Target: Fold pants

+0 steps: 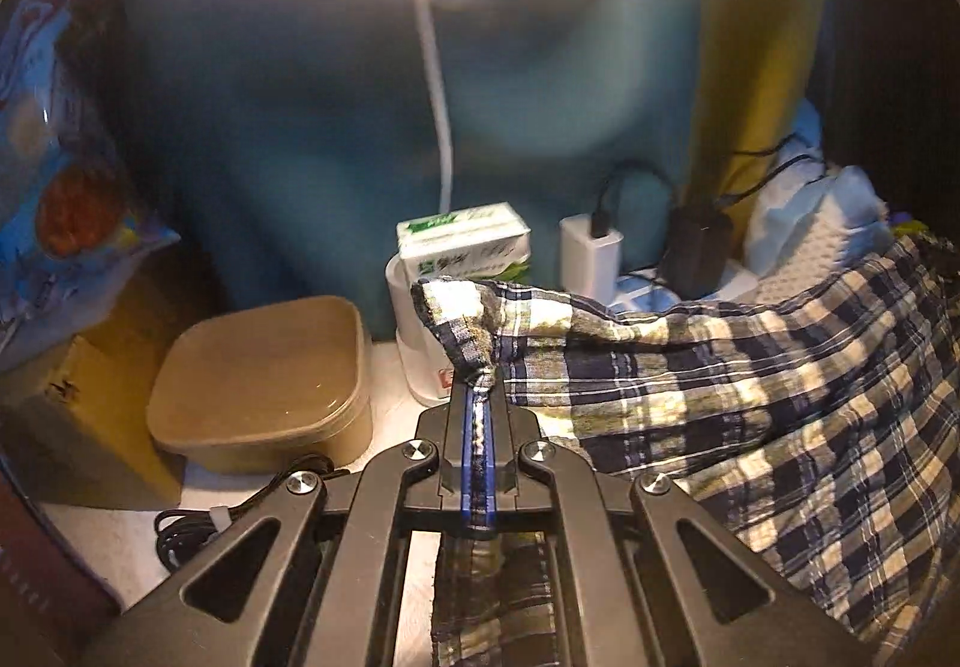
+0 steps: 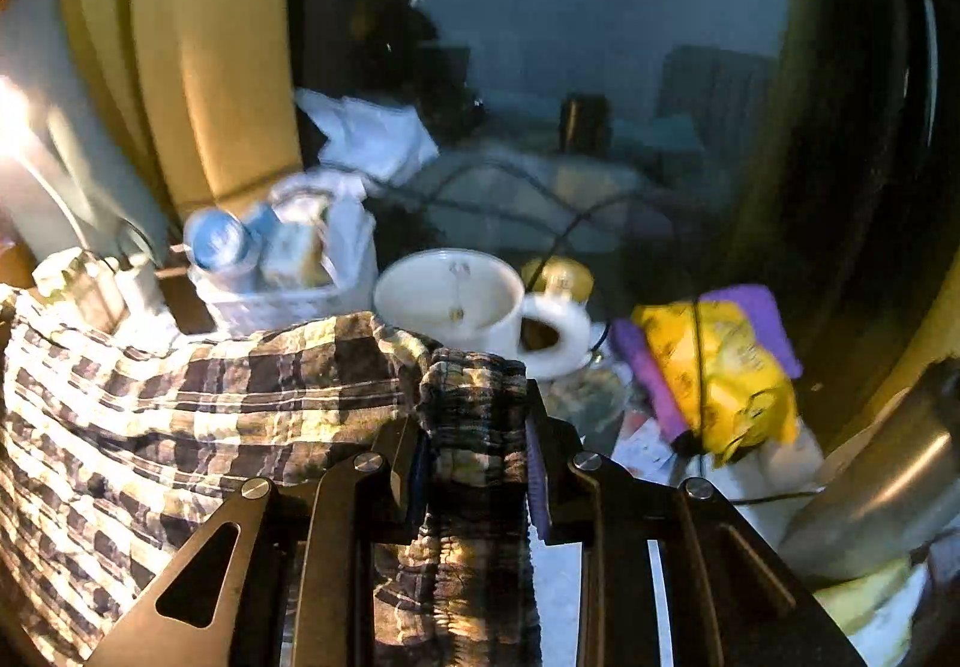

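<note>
The plaid pants (image 1: 750,397) are navy, white and yellow-green checked cloth, held up between both grippers above a white table. My left gripper (image 1: 478,397) is shut on one corner of the pants, with a thin fold pinched between its blue pads, and the cloth spreads to the right. In the right wrist view the pants (image 2: 180,397) stretch to the left. My right gripper (image 2: 477,427) is shut on a thick gathered bunch of the pants' edge (image 2: 474,403), its jaws held apart by the cloth.
Left wrist view: a brown lidded box (image 1: 264,385), a tissue pack (image 1: 465,241), a white charger (image 1: 591,253) and a coiled black cable (image 1: 192,535) on the white table. Right wrist view: a white mug (image 2: 474,307), a yellow and purple packet (image 2: 720,367) and a white basket (image 2: 288,271).
</note>
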{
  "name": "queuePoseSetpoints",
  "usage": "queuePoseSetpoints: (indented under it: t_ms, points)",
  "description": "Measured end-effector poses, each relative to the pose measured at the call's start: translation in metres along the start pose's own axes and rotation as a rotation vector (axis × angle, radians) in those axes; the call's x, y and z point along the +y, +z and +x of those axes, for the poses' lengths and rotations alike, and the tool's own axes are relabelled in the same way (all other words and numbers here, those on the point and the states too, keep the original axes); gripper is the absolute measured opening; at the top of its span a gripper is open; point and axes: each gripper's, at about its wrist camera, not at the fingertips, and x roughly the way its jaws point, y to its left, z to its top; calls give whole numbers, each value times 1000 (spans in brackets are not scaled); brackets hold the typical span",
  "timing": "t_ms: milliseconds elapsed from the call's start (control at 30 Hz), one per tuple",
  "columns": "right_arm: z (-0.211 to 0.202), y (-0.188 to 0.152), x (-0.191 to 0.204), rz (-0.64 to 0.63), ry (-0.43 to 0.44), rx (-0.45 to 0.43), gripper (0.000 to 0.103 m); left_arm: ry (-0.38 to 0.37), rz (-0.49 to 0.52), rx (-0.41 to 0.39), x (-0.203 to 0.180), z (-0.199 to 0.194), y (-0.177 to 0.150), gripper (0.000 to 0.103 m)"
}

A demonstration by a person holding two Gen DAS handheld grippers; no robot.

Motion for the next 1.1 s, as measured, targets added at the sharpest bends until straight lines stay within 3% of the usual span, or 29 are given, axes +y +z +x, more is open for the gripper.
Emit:
queuePoseSetpoints:
  t_ms: [233,300,333,367,433,600,733,933,1100]
  points:
    - [43,-14,4,24,6,92,28,15,-16,54,1,24,-2,3]
    - [44,-17,7,4,-15,101,44,-11,-8,78,4,20,-3,8]
    - [41,-17,5,1,-25,96,63,-16,-4,80,6,14,-4,27]
    - [34,-17,3,5,-27,77,78,-8,2,72,8,7,-5,56]
    - [21,-16,-2,8,-31,47,82,8,13,36,14,-11,-9,76]
    - [-30,-28,-10,-28,-17,6,82,42,29,23,27,-53,-22,76]
    - [-66,-51,-12,-61,13,3,82,-68,39,70,18,-90,-55,76]
    - [-101,-105,-37,-19,28,56,82,-238,135,264,-39,-109,-131,76]
    - [-113,-143,-49,30,68,124,82,-244,147,351,-65,-108,-164,76]
